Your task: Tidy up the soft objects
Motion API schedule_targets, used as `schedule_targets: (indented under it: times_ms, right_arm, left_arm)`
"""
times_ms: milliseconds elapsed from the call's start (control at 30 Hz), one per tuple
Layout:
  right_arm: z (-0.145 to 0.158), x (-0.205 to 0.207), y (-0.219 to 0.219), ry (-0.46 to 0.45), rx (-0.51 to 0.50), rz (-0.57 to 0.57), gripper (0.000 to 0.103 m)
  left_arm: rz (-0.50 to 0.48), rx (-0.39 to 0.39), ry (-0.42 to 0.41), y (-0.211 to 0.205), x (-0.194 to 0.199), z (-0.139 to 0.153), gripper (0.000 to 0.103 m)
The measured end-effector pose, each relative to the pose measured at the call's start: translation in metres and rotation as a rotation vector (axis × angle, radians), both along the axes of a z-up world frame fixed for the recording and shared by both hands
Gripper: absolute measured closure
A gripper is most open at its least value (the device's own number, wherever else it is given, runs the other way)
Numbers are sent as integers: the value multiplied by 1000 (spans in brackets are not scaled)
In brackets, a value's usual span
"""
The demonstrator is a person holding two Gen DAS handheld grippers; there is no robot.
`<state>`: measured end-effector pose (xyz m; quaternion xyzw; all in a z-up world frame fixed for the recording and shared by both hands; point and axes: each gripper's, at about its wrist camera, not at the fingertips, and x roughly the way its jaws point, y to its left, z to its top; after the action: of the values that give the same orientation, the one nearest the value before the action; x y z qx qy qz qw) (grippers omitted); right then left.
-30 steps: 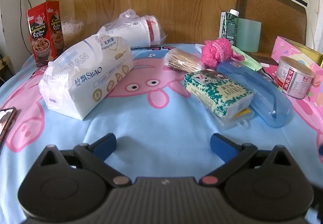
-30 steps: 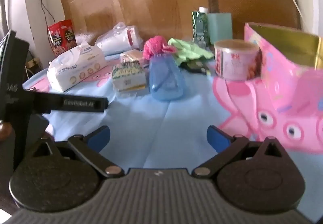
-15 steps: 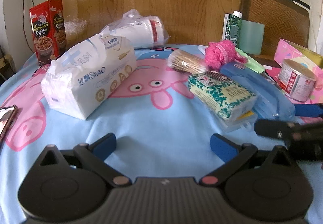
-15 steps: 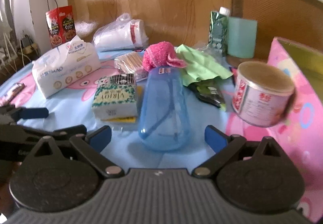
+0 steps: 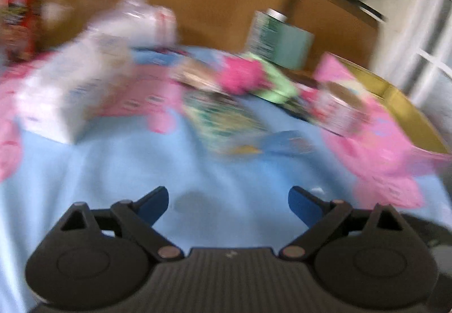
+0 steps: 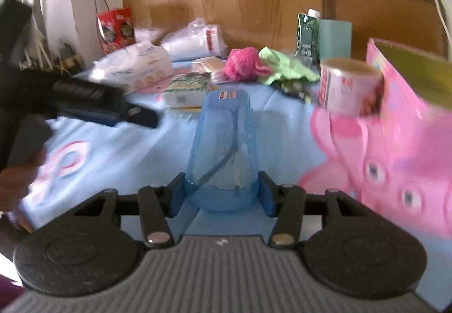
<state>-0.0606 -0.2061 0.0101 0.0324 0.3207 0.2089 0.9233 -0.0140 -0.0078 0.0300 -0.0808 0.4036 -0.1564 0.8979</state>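
Right gripper [image 6: 221,194] is closing in on the blue translucent case [image 6: 223,149], which lies lengthwise between its blue pads, near end right in the jaws; the pads look to be at the case's sides or a hair off them, and I can't tell for certain that they press yet. That case sits on the blue cartoon cloth [image 6: 127,155] toward the near edge, just left of the pink box [image 6: 395,126].

Left gripper [image 5: 228,201] hangs over bare cloth with nothing between its pads, jaws wide but narrowing. Its view is badly smeared.

Now the score. The pink box stands at the right edge of the cloth, its gold lining visible, and nothing shows inside from here, though most of its inside is hidden. A round tin [image 6: 349,85] stands against its left wall. The soft things all lie out on the cloth: the pink fluffy ball [image 6: 243,63] and the green cloth [image 6: 285,69] side by side toward the far edge, the white tissue pack [image 6: 135,67] at the far left, the bagged white rolls [image 6: 197,40] behind it, the green-patterned packet [image 6: 189,87] in the middle.

My read: this is early going. Nothing soft looks sorted, and the hand in play is on a hard case, perhaps clearing it aside. The sorting is nearly all ahead
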Motion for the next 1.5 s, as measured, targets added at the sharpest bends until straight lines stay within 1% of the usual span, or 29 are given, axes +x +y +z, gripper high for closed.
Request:
schedule_targets:
  times_ms: [33, 67, 100, 133, 167, 200, 267, 367, 467, 500, 567, 633, 667, 700, 767, 800, 833, 867, 933, 1033, 1067, 1100, 1167, 1233, 1300, 1367, 1433, 1467, 1500]
  right_arm:
    - [0, -5, -4, 18, 56, 0, 47]
    - [-1, -7, -10, 38, 117, -15, 47]
    - [-2, -7, -13, 43, 156, -18, 47]
    - [-4, -7, -16, 55, 193, -15, 48]
    - [-5, -7, -19, 55, 219, -11, 48]
    - [-3, -9, -18, 42, 213, -18, 48]
    - [3, -13, -21, -30, 173, -57, 48]
    - [22, -15, -34, -155, 149, -127, 48]
    - [41, -15, -51, -285, 63, -225, 48]
    - [44, -13, -58, -309, 38, -262, 47]
    - [47, -5, -75, -331, -6, -345, 47]
    - [45, 6, -91, -331, -46, -413, 47]
    - [42, 16, -99, -321, -69, -446, 47]
    - [39, 18, -106, -311, -86, -465, 47]
    - [28, 33, -111, -283, -155, -493, 46]
    - [22, 41, -111, -265, -196, -514, 45]
    - [18, 48, -111, -253, -221, -533, 40]
    - [17, 48, -111, -258, -212, -541, 38]
    - [18, 40, -109, -287, -141, -547, 38]
    - [26, 16, -93, -382, -59, -550, 37]
    - [30, 8, -88, -408, -34, -527, 37]
    - [32, 9, -77, -410, -13, -474, 37]
    - [37, 23, -45, -355, 7, -305, 37]
    - [35, 43, -9, -279, 11, -150, 37]
    - [28, 69, 33, -201, -19, -20, 36]
    - [20, 87, 66, -164, -62, 31, 33]
    - [12, 113, 89, -101, -95, 50, 32]
    - [8, 117, 93, -80, -90, 53, 38]
    - [4, 121, 97, -57, -86, 56, 48]
  left_arm:
    - [-37, -34, 27, -8, 3, -1, 8]
    - [-65, -89, 41, -14, 6, -2, 11]
    - [-102, -133, 74, -21, 11, -4, 19]
    - [-128, -169, 104, -29, 16, -5, 33]
    - [-147, -185, 124, -37, 18, -5, 32]
    - [-153, -167, 106, -48, 18, -1, 32]
    - [-196, -151, 43, -67, 17, 12, 32]
    - [-278, -141, -56, -101, 21, 46, 33]
    - [-371, -100, -159, -150, 27, 68, 33]
    - [-405, -81, -184, -169, 34, 71, 31]
    - [-452, -61, -205, -204, 43, 71, 31]
    - [-484, -37, -207, -237, 54, 64, 29]
    - [-482, -27, -222, -248, 56, 63, 28]
    - [-471, -11, -236, -255, 55, 61, 24]
    - [-438, 5, -242, -262, 55, 55, 23]
    - [-428, 1, -241, -256, 49, 55, 23]
    - [-424, -4, -241, -249, 46, 53, 22]
    - [-415, -7, -241, -234, 44, 54, 21]
    - [-386, -30, -255, -198, 35, 56, 16]
    - [-305, -81, -263, -123, 24, 57, 14]
    - [-256, -92, -271, -94, 20, 55, 13]
    - [-203, -93, -275, -71, 18, 54, 12]
    - [-71, -68, -265, -24, 17, 46, 12]
    - [54, -53, -212, 17, 20, 35, 12]
    - [152, -63, -143, 49, 24, 23, 14]
    - [203, -96, -102, 70, 23, 13, 14]
    - [218, -120, -86, 80, 22, 10, 14]
    - [220, -125, -82, 83, 21, 9, 14]
    - [218, -127, -79, 83, 21, 8, 14]
